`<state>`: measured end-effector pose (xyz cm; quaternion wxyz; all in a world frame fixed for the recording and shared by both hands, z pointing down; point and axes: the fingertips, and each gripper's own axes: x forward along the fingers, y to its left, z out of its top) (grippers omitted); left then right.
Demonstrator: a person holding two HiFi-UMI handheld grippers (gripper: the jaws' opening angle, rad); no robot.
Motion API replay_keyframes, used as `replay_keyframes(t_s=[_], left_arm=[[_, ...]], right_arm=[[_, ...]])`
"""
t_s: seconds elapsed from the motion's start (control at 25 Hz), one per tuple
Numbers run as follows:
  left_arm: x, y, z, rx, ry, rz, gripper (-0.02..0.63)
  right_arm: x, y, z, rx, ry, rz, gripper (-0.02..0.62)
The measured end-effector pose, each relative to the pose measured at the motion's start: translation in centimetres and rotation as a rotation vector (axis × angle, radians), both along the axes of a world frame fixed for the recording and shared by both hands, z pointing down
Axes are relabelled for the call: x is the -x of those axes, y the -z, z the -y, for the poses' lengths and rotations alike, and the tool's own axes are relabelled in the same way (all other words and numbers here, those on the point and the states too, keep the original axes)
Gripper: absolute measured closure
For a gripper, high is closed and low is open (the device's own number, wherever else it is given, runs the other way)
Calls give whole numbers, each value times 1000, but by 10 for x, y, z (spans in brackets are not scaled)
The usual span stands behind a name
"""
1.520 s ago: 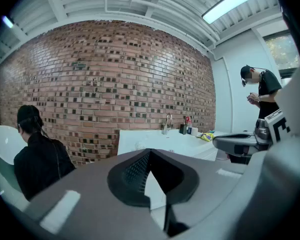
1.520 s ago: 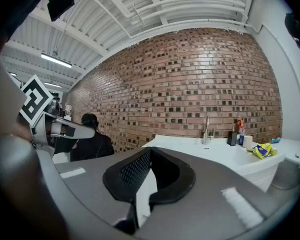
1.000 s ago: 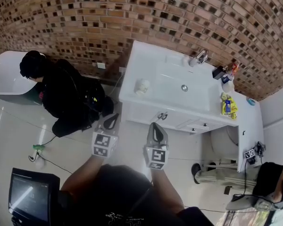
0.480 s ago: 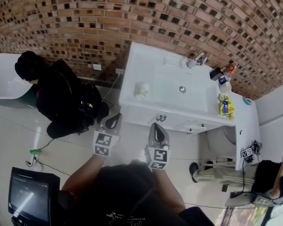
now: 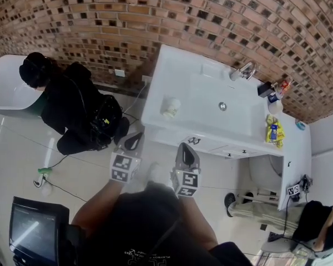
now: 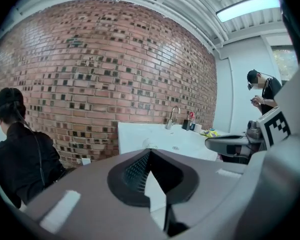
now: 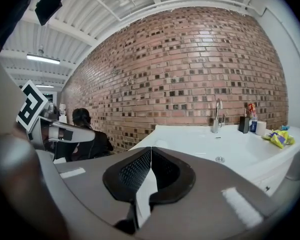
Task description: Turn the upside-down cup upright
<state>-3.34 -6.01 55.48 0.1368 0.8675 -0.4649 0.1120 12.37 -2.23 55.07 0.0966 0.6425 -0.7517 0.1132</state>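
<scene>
Currently nowhere near contact. Both tools low-centre in head view, over floor tiles, well short of vanity counter [image 5: 175, 71].

L gripper [image 5: 134, 139]: pressed fully together, nothing betw. the tips. R gripper [image 5: 184, 148]: same, closed tip to tip, empty-handed.

Cup [image 5: 170, 106]: sits upper-centre of head view, on counter's left end, near that edge & apart from basin [image 5: 211, 93]. Too small to confirm rim-down. Peeks just above the tips at centre of L gripper view [image 6: 149, 144].

Risks, as judged:
- Arriving w/ tips closed: shoves cup instead of straddling it. Given spot near counter's edge, prob. slides off onto tiles. Needs opening early, before reaching counter.
- Coming in too low: clips counter's front lip, jolts aim, may tip cup.
- Pinching too shallow or off-centre on a smooth-looking wall: slips mid-turn, drops, rolls toward basin or off the end.
- Turning close to counter surface: catches rim, twists out of grip. Needs lifting clear first.
- Swinging wide on the left: risks brushing person in black [image 5: 72, 112], crouched at frame left beside vanity, near cup's end.
</scene>
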Motion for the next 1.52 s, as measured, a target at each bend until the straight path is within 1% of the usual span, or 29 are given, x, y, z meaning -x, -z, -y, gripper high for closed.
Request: replay_keyframes(t_s=[0.08,0.2,0.48,0.68,0.84,1.16,1.32,1.44,1.52], left_arm=[[-4,2,12,-3,13,3,612],[-8,7,33,-29,45,20,612],[-18,9,71,-42,97,40,612],[-29,9,87,-35,107,56,612],[-32,8,97,-34,122,62,612],[-30,2,122,-27,89,66,612],[-34,1,135,-23,65,44,612],[-33,-1,142,-20,47,40,612],[-31,-1,145,-17,38,39,612]], right_arm=[[-6,-3,15,16,7,26,578],[-13,-9,36,31,25,40,578],[-26,-10,71,20,67,28,580],[-38,-19,84,45,70,59,580],[-38,-24,99,56,86,72,578],[-29,-24,121,63,84,33,575],[-30,-31,134,122,80,50,563],[-32,-45,146,214,83,56,517],[-34,-54,151,277,81,86,494]])
